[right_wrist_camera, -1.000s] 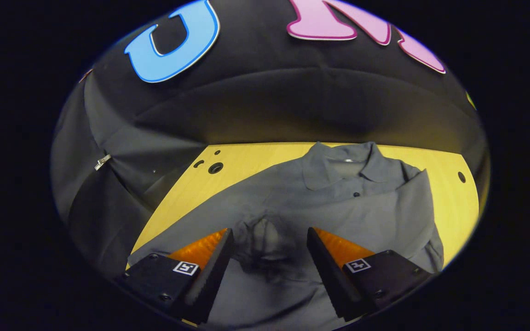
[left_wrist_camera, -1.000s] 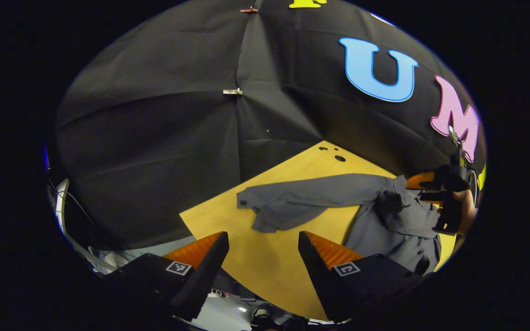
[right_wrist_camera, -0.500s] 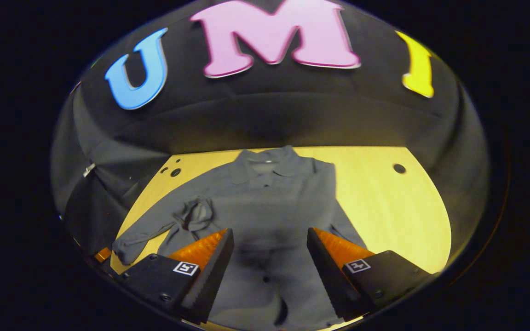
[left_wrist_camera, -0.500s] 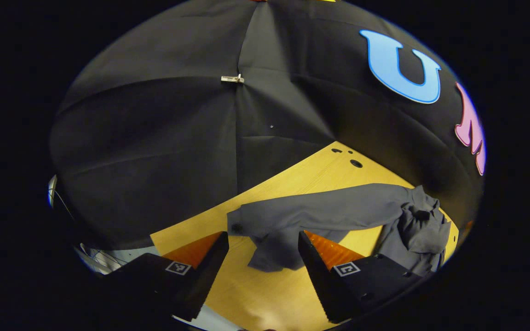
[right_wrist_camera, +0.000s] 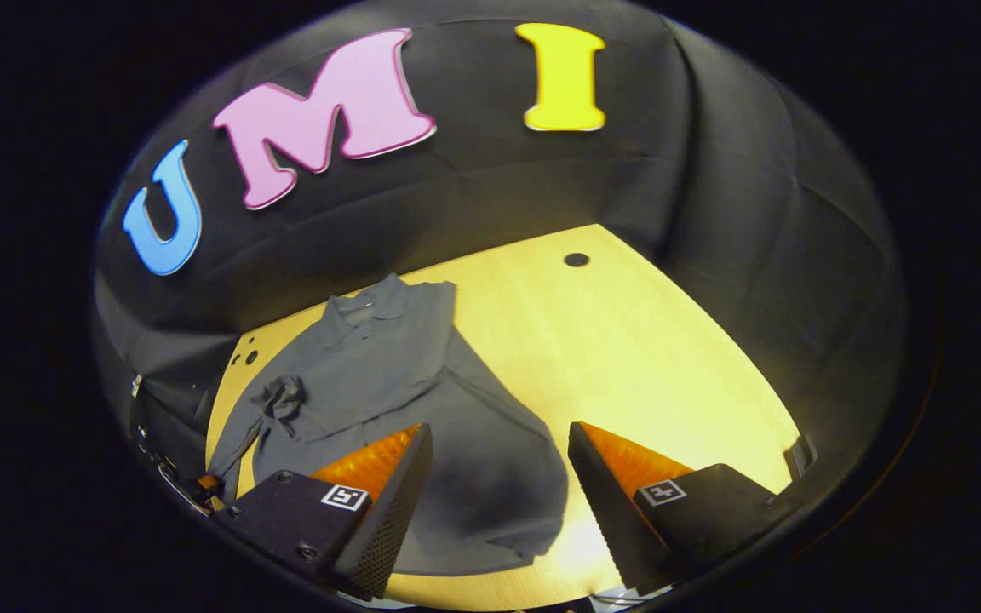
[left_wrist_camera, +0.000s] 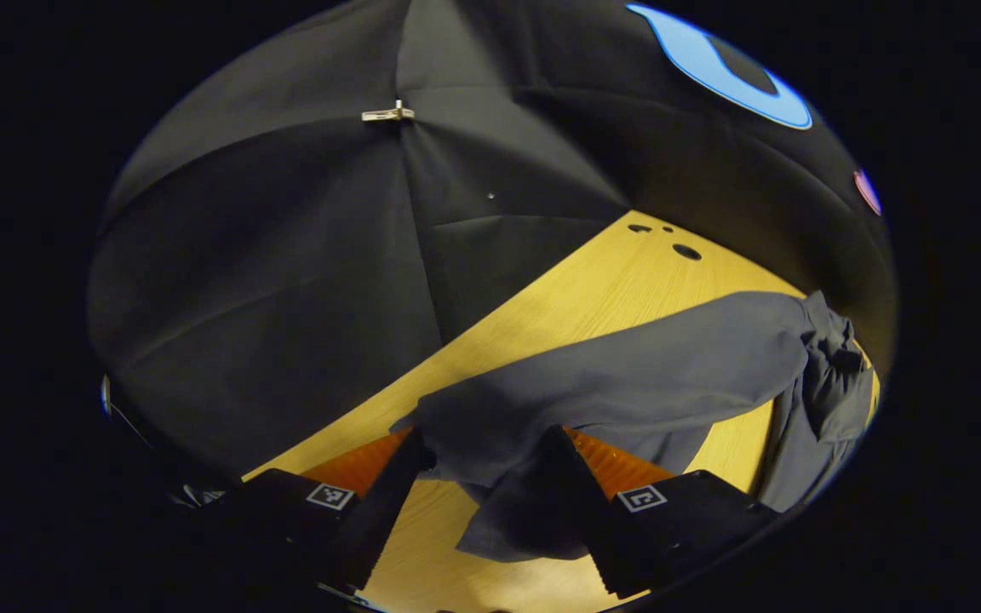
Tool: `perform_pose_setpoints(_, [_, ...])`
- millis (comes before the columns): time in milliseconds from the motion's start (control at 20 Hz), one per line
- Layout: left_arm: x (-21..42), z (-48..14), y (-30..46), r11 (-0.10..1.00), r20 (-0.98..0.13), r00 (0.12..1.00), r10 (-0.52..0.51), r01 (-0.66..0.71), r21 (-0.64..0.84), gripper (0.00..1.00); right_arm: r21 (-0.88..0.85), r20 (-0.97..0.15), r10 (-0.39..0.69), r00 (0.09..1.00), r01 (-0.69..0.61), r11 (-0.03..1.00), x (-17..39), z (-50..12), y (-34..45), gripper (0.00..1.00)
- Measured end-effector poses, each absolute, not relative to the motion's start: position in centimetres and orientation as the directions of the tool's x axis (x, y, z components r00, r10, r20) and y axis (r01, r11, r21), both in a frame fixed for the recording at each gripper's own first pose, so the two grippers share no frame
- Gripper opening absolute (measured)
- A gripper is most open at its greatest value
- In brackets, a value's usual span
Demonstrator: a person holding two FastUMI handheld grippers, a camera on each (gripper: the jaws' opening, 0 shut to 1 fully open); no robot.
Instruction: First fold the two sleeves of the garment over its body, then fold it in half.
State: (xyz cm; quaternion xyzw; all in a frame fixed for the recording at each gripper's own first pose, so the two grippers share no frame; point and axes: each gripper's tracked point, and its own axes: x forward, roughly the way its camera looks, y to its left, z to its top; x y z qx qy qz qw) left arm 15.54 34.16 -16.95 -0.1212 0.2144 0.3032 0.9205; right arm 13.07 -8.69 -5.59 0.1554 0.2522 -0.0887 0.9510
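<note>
Over the last second I had brought my left claw [left_wrist_camera: 482, 477] down and forward from above the bare desk [left_wrist_camera: 593, 289] to the cuff end of the left sleeve [left_wrist_camera: 618, 375]. Its fingers stood apart with the grey cloth lying between them, draped partly over the inner edge of one; I could not tell whether either finger pressed on it yet, so I counted the sleeve as reached, not gripped. My right claw [right_wrist_camera: 495, 489] had pulled back and swung away from the garment [right_wrist_camera: 397, 383]; its fingers stood apart and held nothing.

The garment lay collar-far on the desk in the right gripper view, its right sleeve apparently already folded in over the body, with a small bunch of cloth [right_wrist_camera: 282, 396] near the left shoulder. I judged the first sleeve fold done and the second about to begin: closing on the cuff would come next, then carrying it across the body.

The desk was pale yellow wood with a few round holes [right_wrist_camera: 576, 260] near its far edges. The booth's black cloth wall [left_wrist_camera: 286, 255] closed it in, a small metal clip [left_wrist_camera: 387, 113] pinning its seam.
</note>
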Motion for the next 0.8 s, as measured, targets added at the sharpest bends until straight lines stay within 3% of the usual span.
perform_pose_setpoints(50, [15.4, -17.6, 33.9, 0.785, -0.492, 0.704, 0.512, -0.616, -0.064, 0.92, 0.257, -0.515, -0.104, 0.851, 0.269, 0.928, 12.4, -6.0, -9.5, 0.99])
perform_pose_setpoints(150, [15.7, -17.5, 33.5, 0.793, -0.471, 0.704, 0.531, -0.609, -0.017, 0.99, 0.265, -0.531, -0.122, 0.839, 0.301, 0.916, 11.4, -6.7, -10.5, 0.99])
perform_pose_setpoints(200, [15.9, -17.1, 33.5, 0.797, -0.445, 0.715, 0.540, -0.603, -0.001, 0.89, 0.269, -0.532, -0.128, 0.837, 0.310, 0.912, 11.1, -6.8, -10.7, 0.99])
perform_pose_setpoints(250, [16.3, -17.3, 33.1, 0.815, -0.450, 0.725, 0.522, -0.580, 0.010, 0.89, 0.270, -0.529, -0.132, 0.838, 0.313, 0.910, 10.8, -6.7, -10.8, 0.99])
perform_pose_setpoints(400, [17.6, -17.4, 31.7, 0.846, -0.441, 0.749, 0.495, -0.530, 0.049, 0.45, 0.262, -0.512, -0.133, 0.849, 0.301, 0.917, 9.9, -6.0, -10.9, 0.99])
perform_pose_setpoints(600, [18.1, -16.9, 31.0, 0.873, -0.450, 0.759, 0.471, -0.475, 0.112, 0.07, 0.262, -0.510, -0.109, 0.853, 0.275, 0.925, 8.4, -6.4, -10.5, 0.99])
perform_pose_setpoints(800, [17.9, -14.7, 31.0, 0.865, -0.458, 0.771, 0.443, -0.502, -0.008, 0.06, 0.252, -0.532, -0.096, 0.842, 0.265, 0.931, 7.4, -8.6, -10.8, 0.99])
